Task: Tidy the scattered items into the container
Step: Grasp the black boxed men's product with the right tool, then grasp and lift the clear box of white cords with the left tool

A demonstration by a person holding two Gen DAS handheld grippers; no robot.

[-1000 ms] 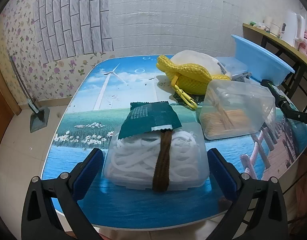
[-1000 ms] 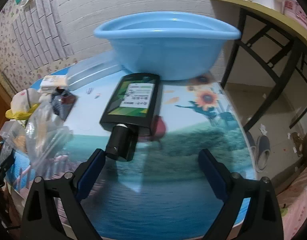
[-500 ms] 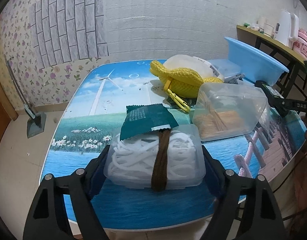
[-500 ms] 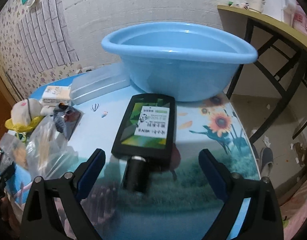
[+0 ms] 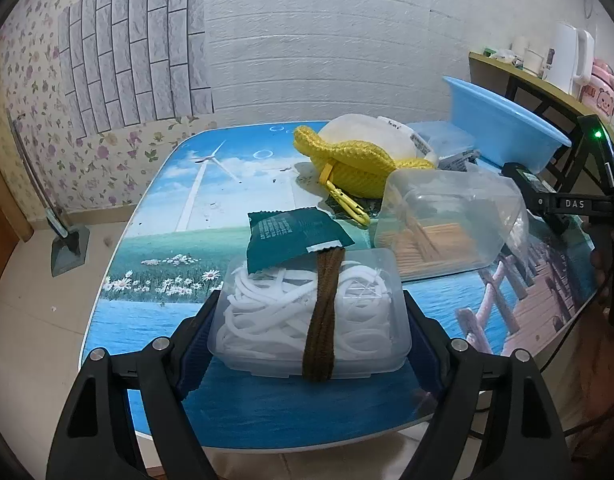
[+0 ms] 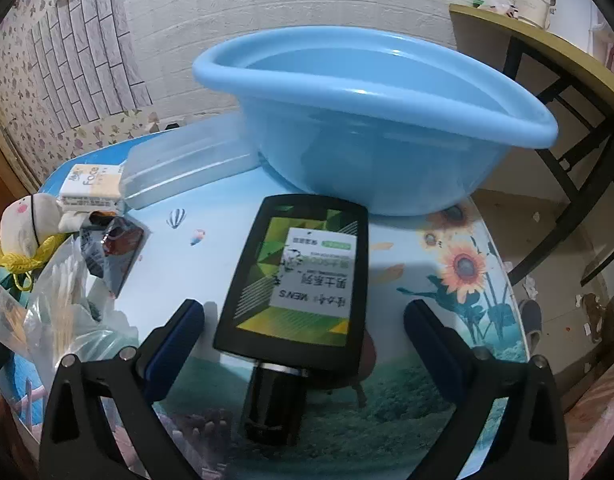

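A clear lidded box (image 5: 267, 312) of white cords, with a brown band (image 5: 323, 312) across its lid, sits near the table's front edge. My left gripper (image 5: 309, 320) is shut on it, a pad pressed against each side. A dark green sachet (image 5: 291, 236) leans on the box's far edge. In the right wrist view a black bottle (image 6: 299, 280) lies flat, cap towards me, just in front of the blue basin (image 6: 387, 148). My right gripper (image 6: 303, 340) stands open, its fingers on either side of the bottle's cap end without touching it.
Behind the box lie a clear tub of sticks (image 5: 447, 228) and a yellow knitted pouch (image 5: 355, 164). Left of the bottle are a bag of swabs (image 6: 63, 292), a dark sachet (image 6: 115, 248), a small carton (image 6: 91, 184) and a flat clear container (image 6: 187, 164). A shelf (image 6: 547, 52) stands right.
The left jaws have closed from wide open onto the sides of the cord box. The right gripper has moved in over the black bottle, which now lies between its fingers.
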